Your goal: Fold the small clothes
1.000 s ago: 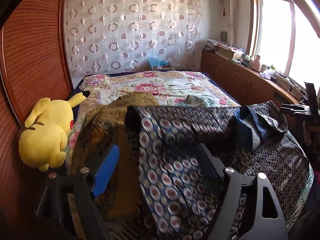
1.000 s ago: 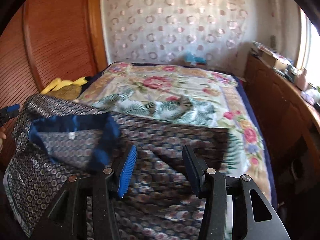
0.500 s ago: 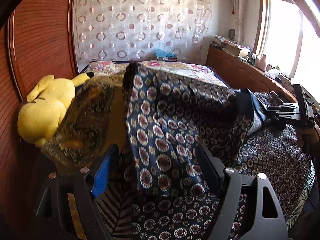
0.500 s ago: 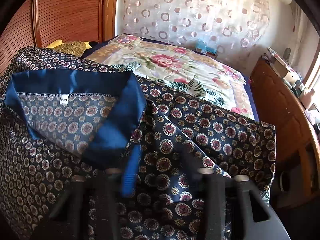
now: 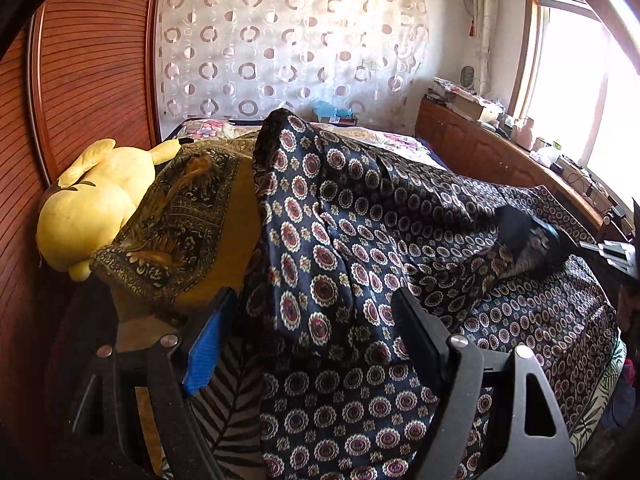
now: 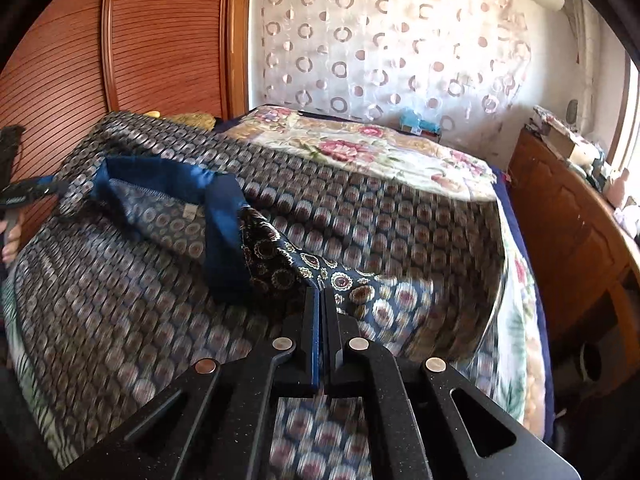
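A dark blue shirt with round medallion print (image 5: 340,240) lies spread on the bed, partly lifted. In the right wrist view its blue collar (image 6: 224,216) and inner label show. My right gripper (image 6: 322,300) is shut on a fold of the shirt (image 6: 288,264) beside the collar. My left gripper (image 5: 308,320) is open, with the shirt's raised fabric lying between its fingers; the blue pad (image 5: 206,346) and black pad (image 5: 416,332) stand apart from it. In the right wrist view the left gripper (image 6: 24,196) sits at the shirt's far left edge.
A yellow plush toy (image 5: 92,208) and a gold-black patterned cloth (image 5: 180,216) lie at the left by the wooden wall panel (image 5: 92,80). A floral bedspread (image 6: 360,148) covers the bed. A wooden cabinet (image 6: 568,224) with clutter runs along the right under the window.
My right gripper has closed on the shirt beside the collar. The shirt has been drawn toward both grippers and bunched up. The left gripper stays open.
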`<state>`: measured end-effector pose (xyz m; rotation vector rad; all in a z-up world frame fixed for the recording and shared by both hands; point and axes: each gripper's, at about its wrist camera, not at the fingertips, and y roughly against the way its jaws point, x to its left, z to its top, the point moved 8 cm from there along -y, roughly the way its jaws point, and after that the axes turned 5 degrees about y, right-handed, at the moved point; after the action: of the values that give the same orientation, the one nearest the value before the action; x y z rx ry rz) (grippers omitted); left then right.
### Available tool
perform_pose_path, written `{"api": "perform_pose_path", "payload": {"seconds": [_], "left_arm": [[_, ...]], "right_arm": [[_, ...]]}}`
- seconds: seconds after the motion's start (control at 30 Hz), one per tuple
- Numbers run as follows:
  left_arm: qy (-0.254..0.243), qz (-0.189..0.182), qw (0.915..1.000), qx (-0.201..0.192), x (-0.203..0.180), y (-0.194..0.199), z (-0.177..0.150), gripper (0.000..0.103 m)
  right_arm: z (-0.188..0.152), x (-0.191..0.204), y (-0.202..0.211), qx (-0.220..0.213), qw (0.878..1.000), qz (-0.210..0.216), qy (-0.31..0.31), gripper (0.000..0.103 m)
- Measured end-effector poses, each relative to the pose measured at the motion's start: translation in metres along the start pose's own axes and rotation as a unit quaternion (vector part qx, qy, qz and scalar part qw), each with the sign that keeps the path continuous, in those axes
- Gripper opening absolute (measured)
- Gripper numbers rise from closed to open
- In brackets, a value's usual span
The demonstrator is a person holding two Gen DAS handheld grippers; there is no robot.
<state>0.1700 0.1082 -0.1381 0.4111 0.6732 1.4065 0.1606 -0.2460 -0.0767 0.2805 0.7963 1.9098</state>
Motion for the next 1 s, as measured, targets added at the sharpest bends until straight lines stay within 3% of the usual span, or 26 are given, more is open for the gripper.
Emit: {"api": "perform_pose_path", "payload": {"seconds": [0.13, 0.23, 0.37, 0.43, 0.57, 0.8, 1.0], "left_arm": [[0.007, -0.003, 1.0000, 0.005, 0.004, 0.001, -0.004, 0.080], [0.009, 0.001, 0.9999, 0.006, 0.008, 0.000, -0.005, 0.080], [0.007, 0.003, 0.9999, 0.008, 0.010, -0.001, -0.005, 0.080], [0.005, 0.006, 0.9999, 0.007, 0.008, -0.001, -0.004, 0.080], [0.002, 0.006, 1.0000, -0.003, 0.007, 0.003, -0.002, 0.079], [0.005, 0.002, 1.0000, -0.004, 0.008, 0.003, 0.000, 0.050], [0.005, 0.013, 0.9999, 0.000, 0.012, -0.004, 0.001, 0.047]], "right_arm": [[-0.027, -0.010, 0.020, 0.002, 0.999, -0.041, -0.005, 0.002], [-0.030, -0.013, 0.032, 0.006, 0.999, -0.030, -0.024, 0.005], [-0.026, -0.008, 0.049, -0.014, 0.999, -0.020, -0.027, 0.040], [-0.026, -0.003, 0.057, -0.024, 0.999, -0.012, -0.023, 0.045], [-0.035, -0.005, 0.055, -0.031, 0.999, -0.028, -0.026, 0.045], [-0.054, -0.060, 0.053, -0.009, 0.993, -0.085, -0.081, 0.045], [-0.057, -0.088, 0.030, 0.020, 0.988, -0.090, -0.123, 0.045]]}}
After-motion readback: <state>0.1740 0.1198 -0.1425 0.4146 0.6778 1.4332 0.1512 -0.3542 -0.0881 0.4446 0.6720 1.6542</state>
